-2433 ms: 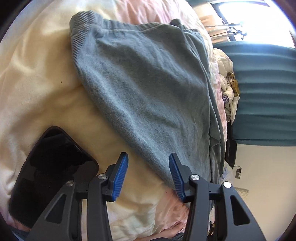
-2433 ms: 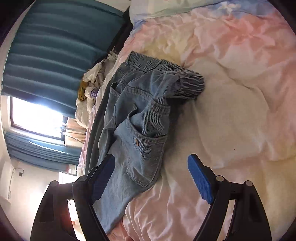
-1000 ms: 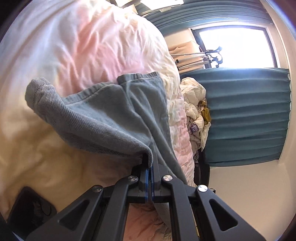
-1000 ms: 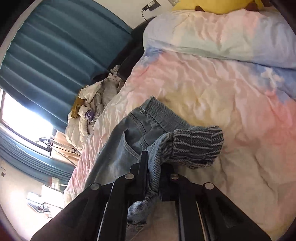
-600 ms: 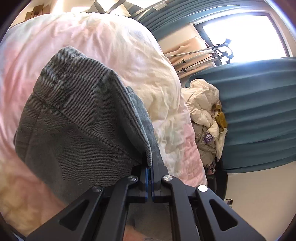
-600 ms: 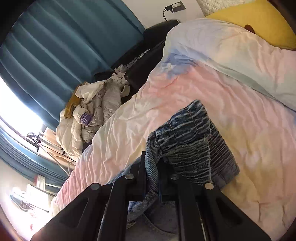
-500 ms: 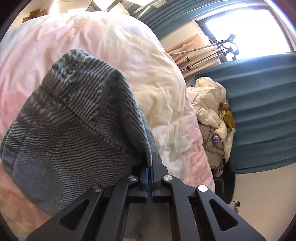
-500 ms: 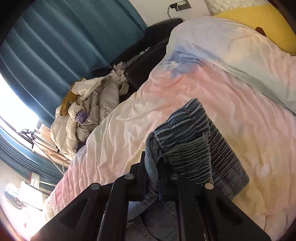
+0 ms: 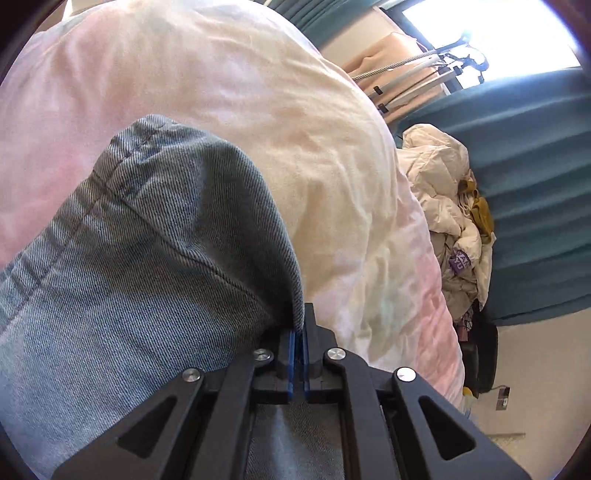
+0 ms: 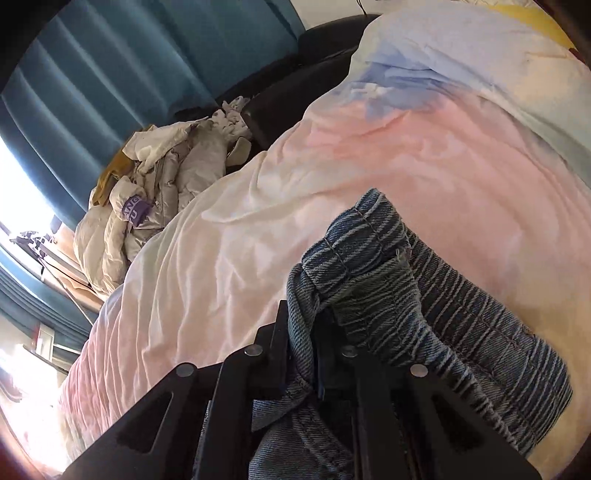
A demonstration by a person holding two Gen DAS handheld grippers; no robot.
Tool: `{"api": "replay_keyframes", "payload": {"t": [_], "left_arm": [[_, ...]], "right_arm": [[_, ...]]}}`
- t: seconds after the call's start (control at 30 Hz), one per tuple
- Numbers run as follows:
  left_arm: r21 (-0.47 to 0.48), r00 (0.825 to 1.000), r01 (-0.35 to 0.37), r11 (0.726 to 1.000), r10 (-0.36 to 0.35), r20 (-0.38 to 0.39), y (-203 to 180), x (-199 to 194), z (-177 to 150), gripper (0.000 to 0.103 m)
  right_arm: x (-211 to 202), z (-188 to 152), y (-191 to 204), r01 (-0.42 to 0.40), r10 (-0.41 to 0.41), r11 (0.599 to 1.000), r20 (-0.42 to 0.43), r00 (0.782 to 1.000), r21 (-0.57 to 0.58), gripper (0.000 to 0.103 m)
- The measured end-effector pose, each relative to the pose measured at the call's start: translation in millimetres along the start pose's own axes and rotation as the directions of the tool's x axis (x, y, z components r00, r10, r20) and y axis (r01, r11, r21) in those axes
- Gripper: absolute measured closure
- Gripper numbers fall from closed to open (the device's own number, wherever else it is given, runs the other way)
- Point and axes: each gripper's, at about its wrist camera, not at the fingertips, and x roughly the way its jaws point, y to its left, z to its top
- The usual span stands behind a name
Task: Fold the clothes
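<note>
Pastel duvet (image 9: 258, 110) on bed, teal curtains (image 10: 129, 66), bright window (image 9: 498, 33) — heaped pale jacket (image 10: 155, 206) beside bed

Bright daylight, window (image 9: 491, 37) blown out; fisheye bends and darkens edges

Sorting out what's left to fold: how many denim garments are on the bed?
1: the jeans, gripped by the left gripper and the right gripper, whose jaws are opening. Others may be hidden.
</note>
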Motion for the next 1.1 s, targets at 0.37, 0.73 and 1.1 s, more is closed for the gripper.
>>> {"api": "replay_keyframes", "payload": {"t": [0.37,0.73,1.1], "left_arm": [[0.164,0.993,0.062,0.985,-0.077,0.087,-3,-114,-45,0.069],[-0.045,0.995,0.086,0.995,-0.088,-0.045,86,-101,-123,0.064],[-0.135,0.976,0.206,0.969,-0.213,-0.042,98,-56,-123,0.064]], "right_arm": [[-107,-16,-4,-0.105,0.108,0.992,0.042,0.993,-0.065,0.063],[-147,-93,-61,-0.226,0.234,0.97,-0.096,0.967,0.093,0.027],[-87,-126,-79,-0.261,0.305,0.935,-0.17,0.937,0.241,0.027]]}}
